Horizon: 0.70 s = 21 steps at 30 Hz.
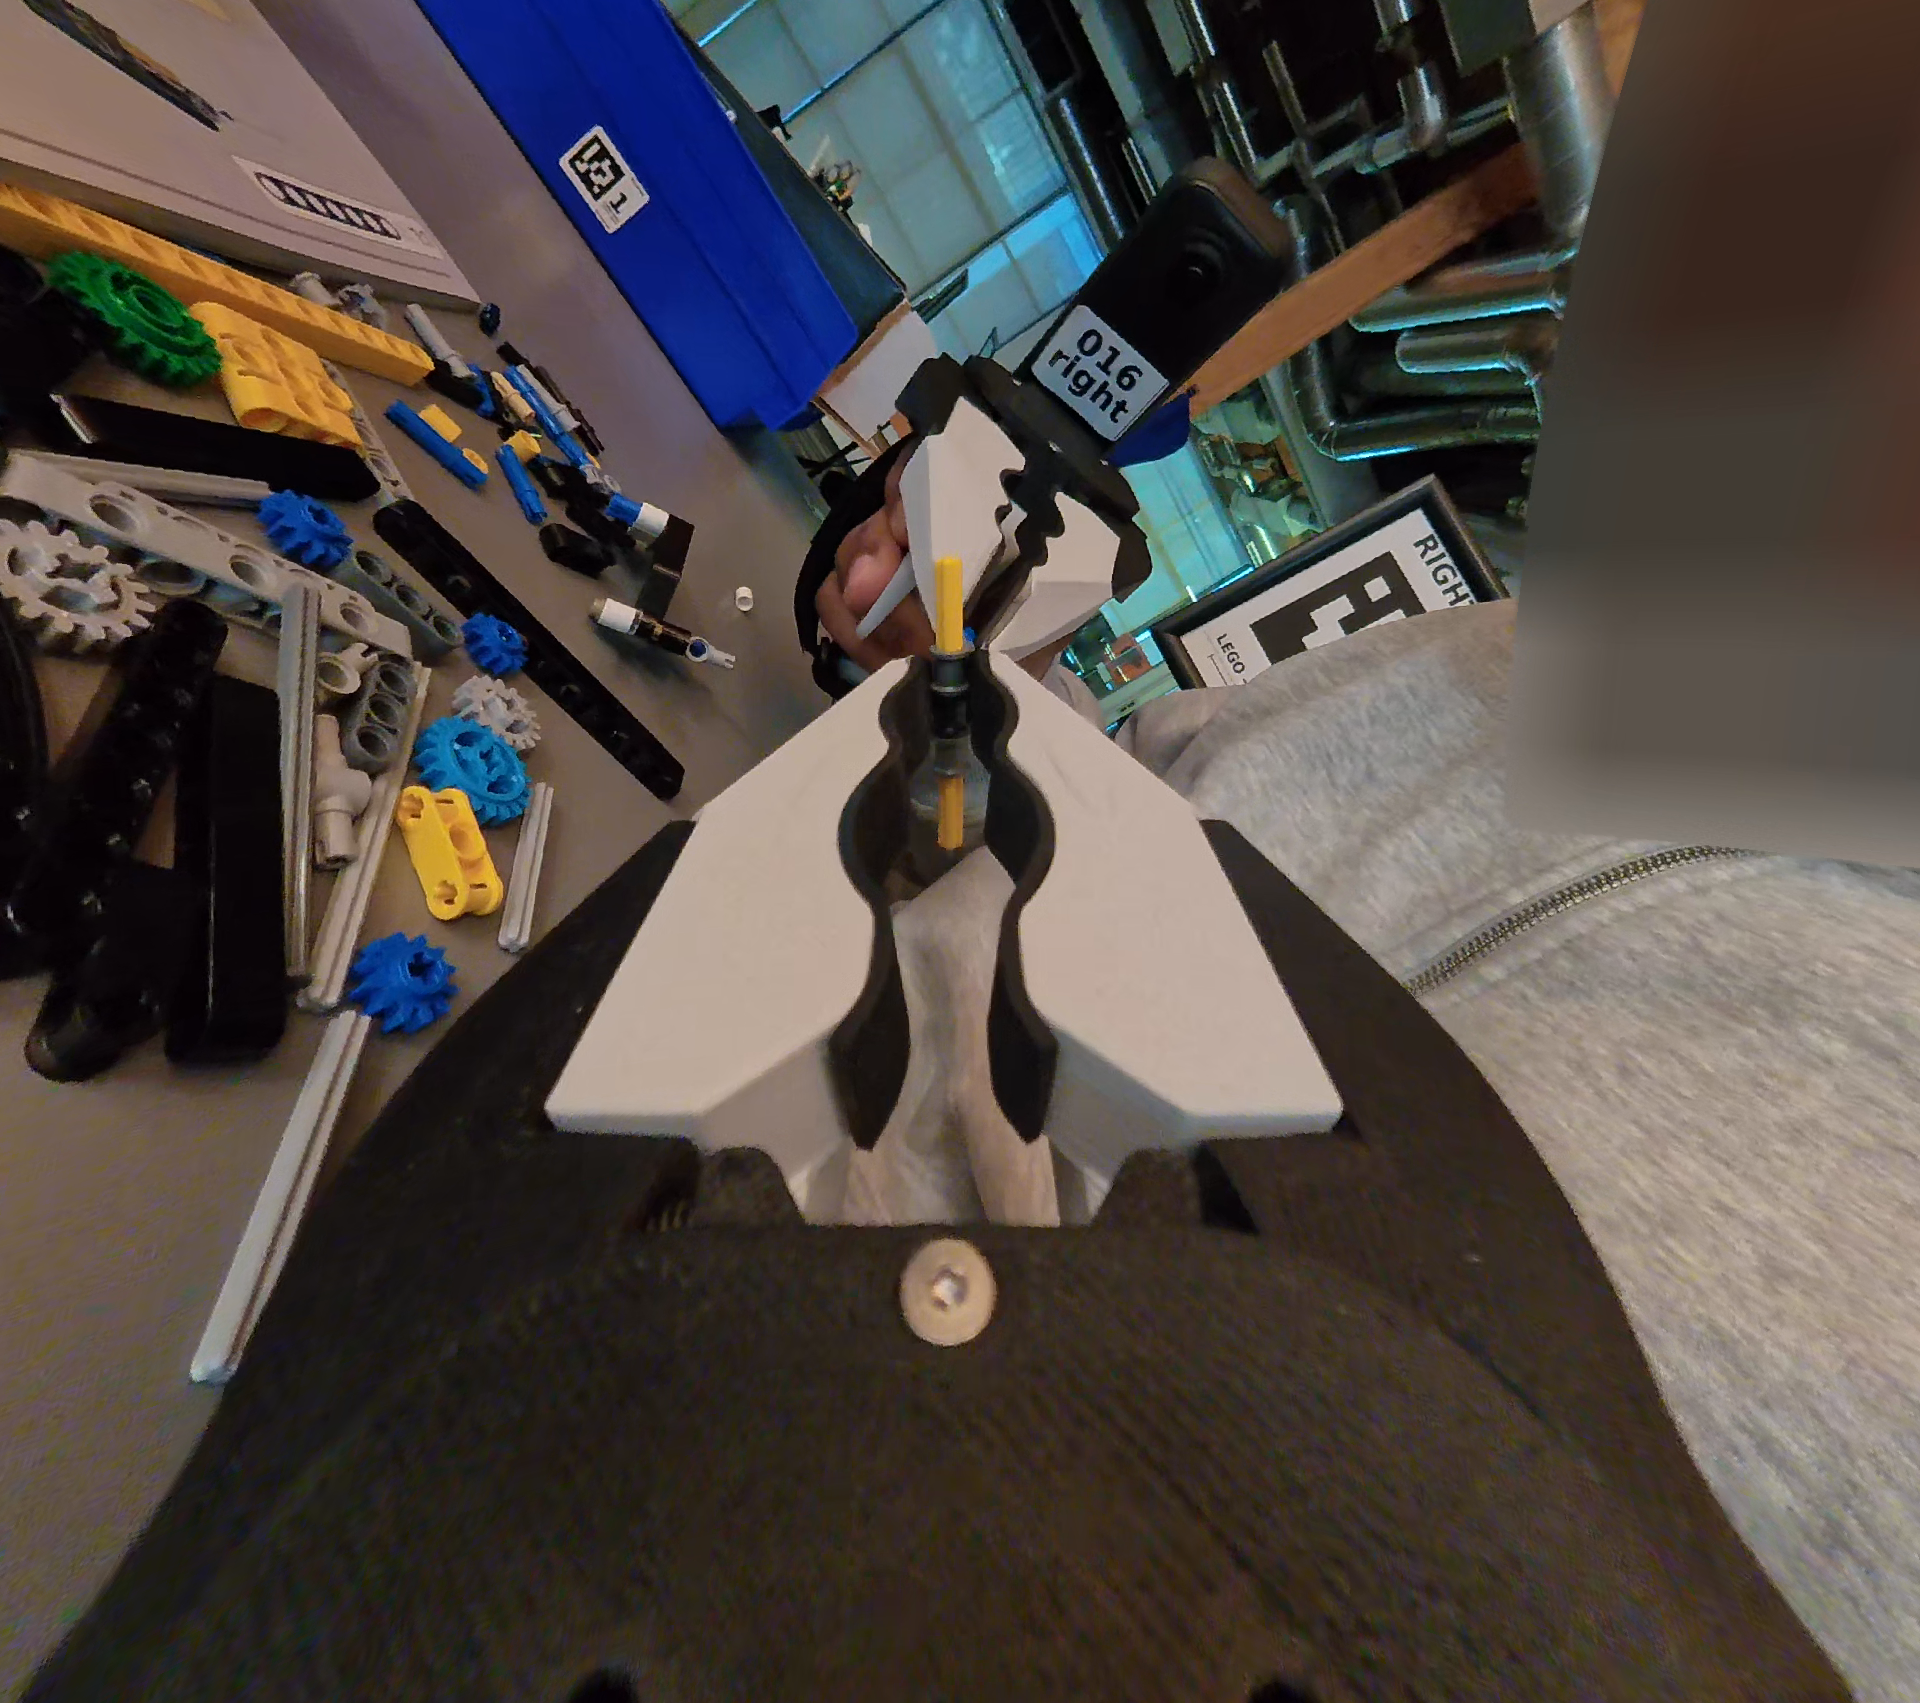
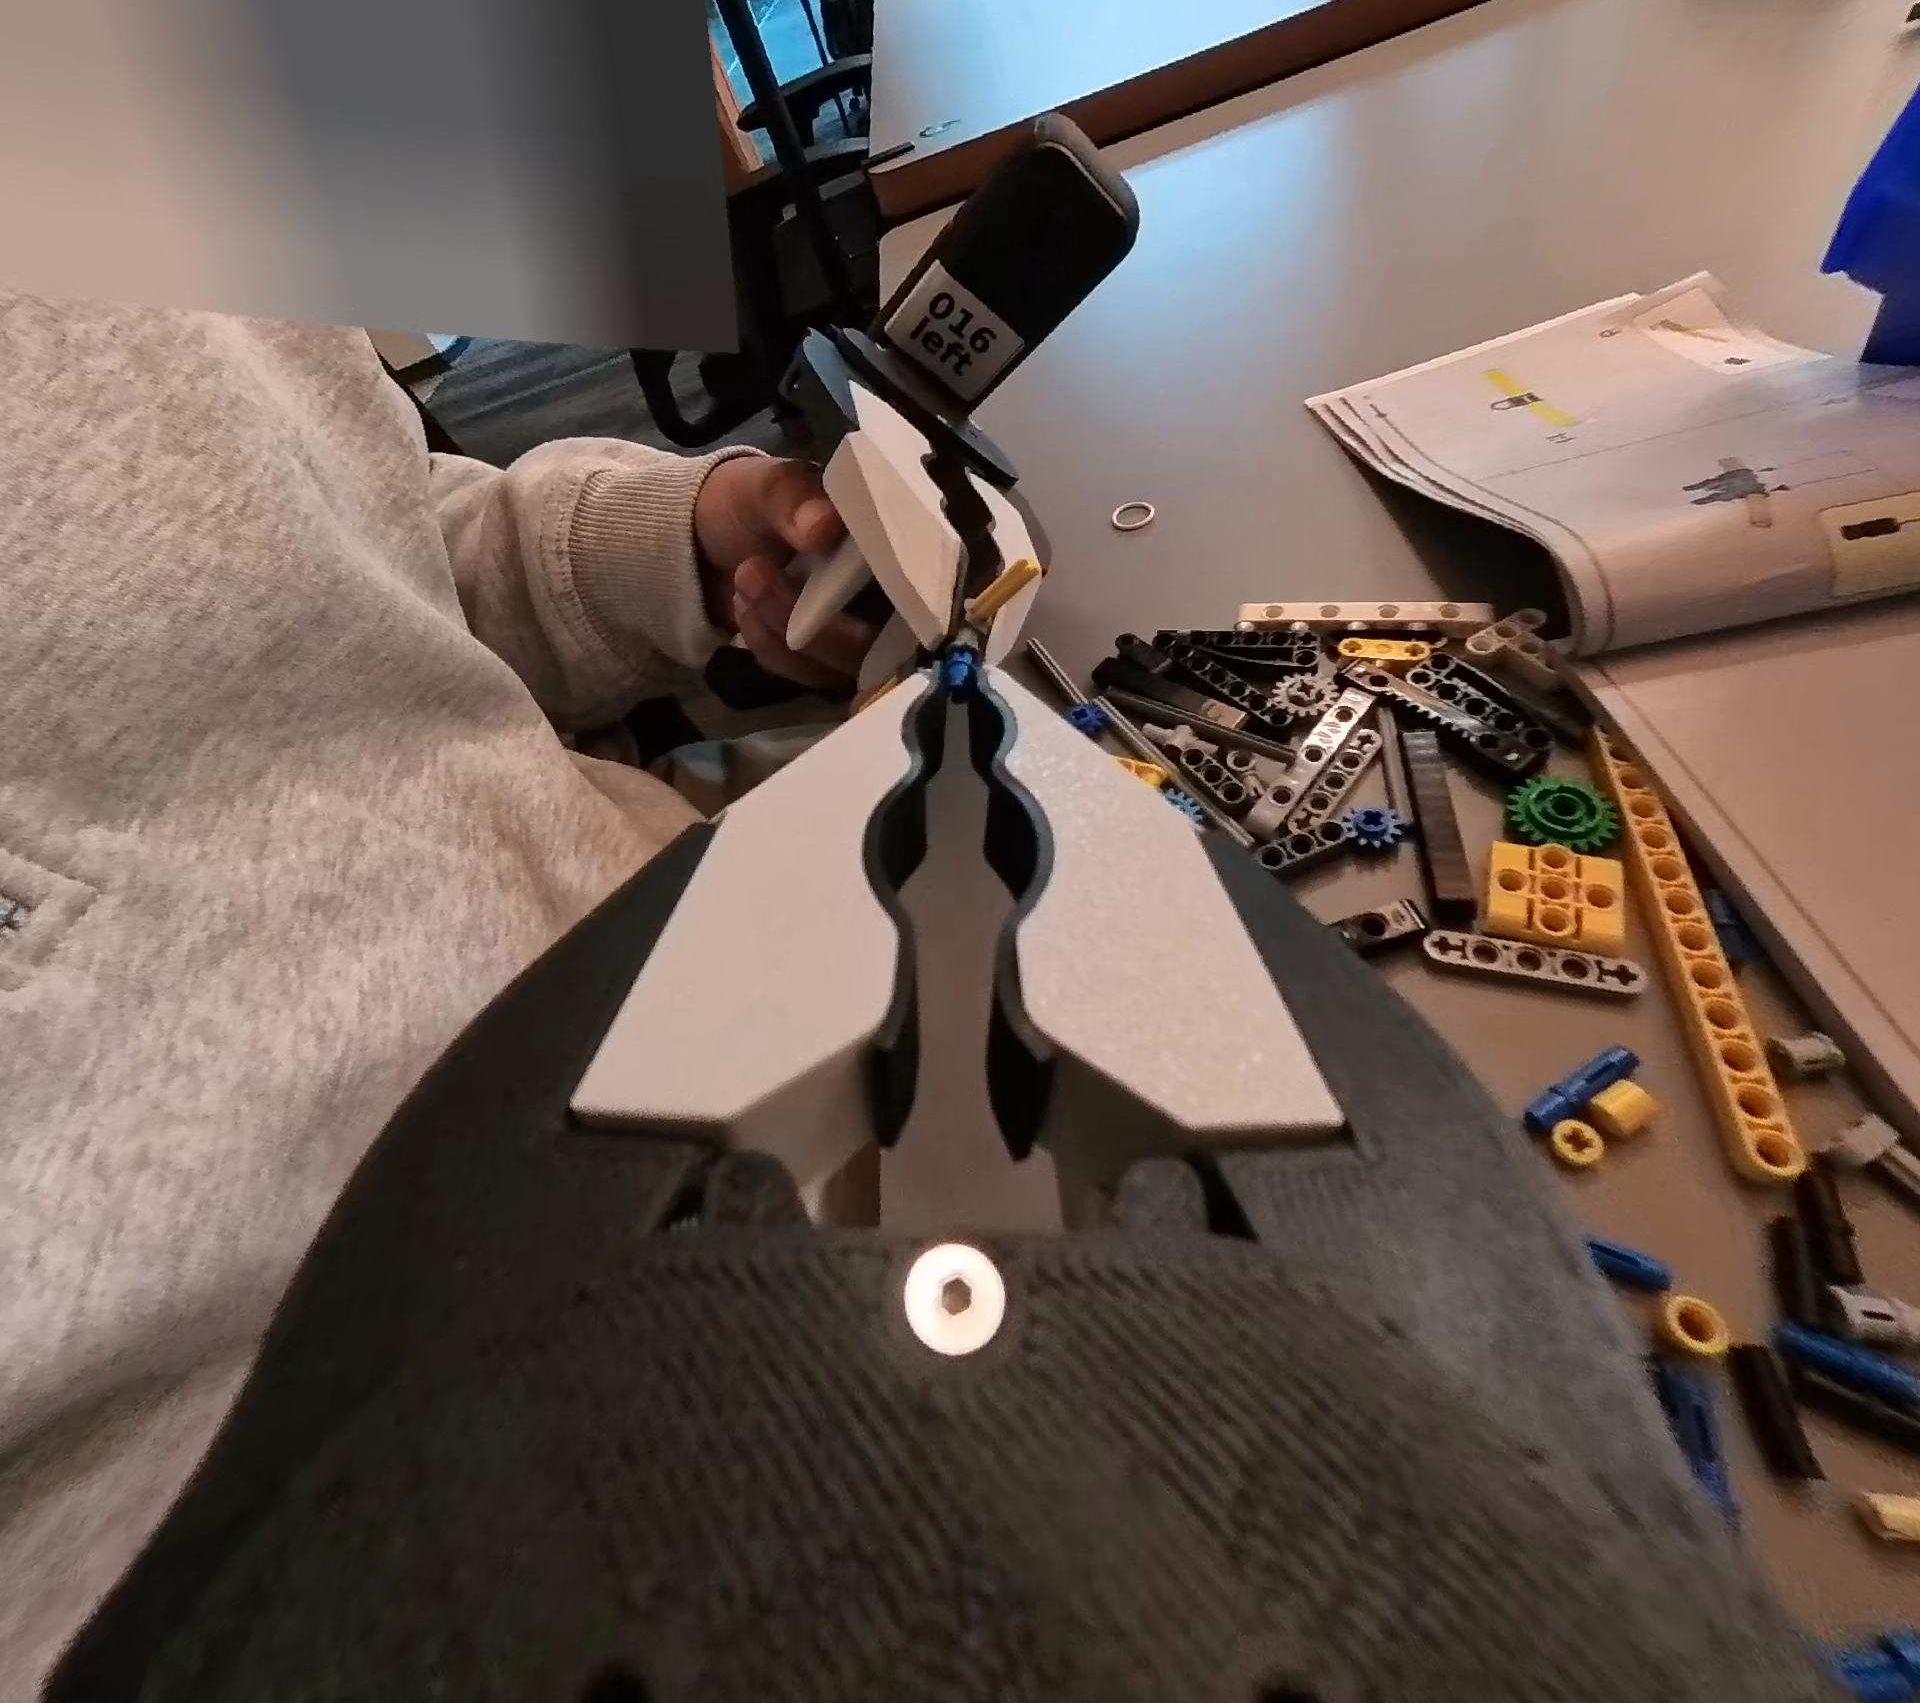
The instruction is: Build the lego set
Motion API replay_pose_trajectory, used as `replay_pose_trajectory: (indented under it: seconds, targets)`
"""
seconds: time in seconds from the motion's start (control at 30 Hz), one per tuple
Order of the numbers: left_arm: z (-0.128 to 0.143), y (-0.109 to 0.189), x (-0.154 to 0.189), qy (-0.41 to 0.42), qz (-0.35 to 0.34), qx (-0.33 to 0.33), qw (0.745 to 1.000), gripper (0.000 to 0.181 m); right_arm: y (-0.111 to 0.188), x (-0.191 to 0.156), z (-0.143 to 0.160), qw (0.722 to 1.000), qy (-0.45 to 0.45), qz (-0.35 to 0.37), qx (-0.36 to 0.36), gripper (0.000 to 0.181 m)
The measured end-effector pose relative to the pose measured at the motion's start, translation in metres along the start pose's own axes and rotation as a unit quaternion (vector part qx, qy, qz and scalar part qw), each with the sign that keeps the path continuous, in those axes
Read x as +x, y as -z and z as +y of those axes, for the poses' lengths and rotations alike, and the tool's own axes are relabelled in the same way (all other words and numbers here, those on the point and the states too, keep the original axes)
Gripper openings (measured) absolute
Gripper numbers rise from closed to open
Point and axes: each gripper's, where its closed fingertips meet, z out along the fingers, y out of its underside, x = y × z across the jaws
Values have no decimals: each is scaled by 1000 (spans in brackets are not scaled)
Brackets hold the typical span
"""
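My left gripper (image 1: 948, 664) is shut on a thin yellow axle (image 1: 948, 604) that carries small dark bushes and sticks out past the fingertips. My right gripper (image 2: 958, 679) is shut on a small blue pin (image 2: 958, 669). Both are held in the air in front of a person's grey sweatshirt (image 1: 1558, 1030), tip to tip. In the right wrist view the left gripper (image 2: 940, 645) holds the yellow axle (image 2: 1006, 588) with its end next to the blue pin. In the left wrist view the right gripper (image 1: 971, 630) meets the axle; whether the pin is seated is hidden.
Loose beams, gears and pins lie on the grey table (image 2: 1299, 303): a green gear (image 2: 1562, 810), a long yellow beam (image 2: 1683, 926), a yellow block (image 2: 1555, 893). An instruction booklet (image 2: 1610, 490) lies beyond them. A blue bin (image 1: 623, 95) stands behind the pile. Less than 4 cm separates the two grippers' tips. Left tips and right tips are each some 12 centimeters from the yellow block (image 2: 1555, 893). My left wrist view (image 1: 317, 372) looks at it from another angle.
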Motion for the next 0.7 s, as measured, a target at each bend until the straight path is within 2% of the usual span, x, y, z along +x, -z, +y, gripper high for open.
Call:
replay_pose_trajectory:
  seconds: [0.03,0.7]
  targets:
    - [0,0,0,0,0,-1,1000,6,0,0,0,1000,-2,-1,0,2]
    - [3,0,-3,-6,-11,-10,1000,6,-2,0,5,1000,-12,-5,-10,2]
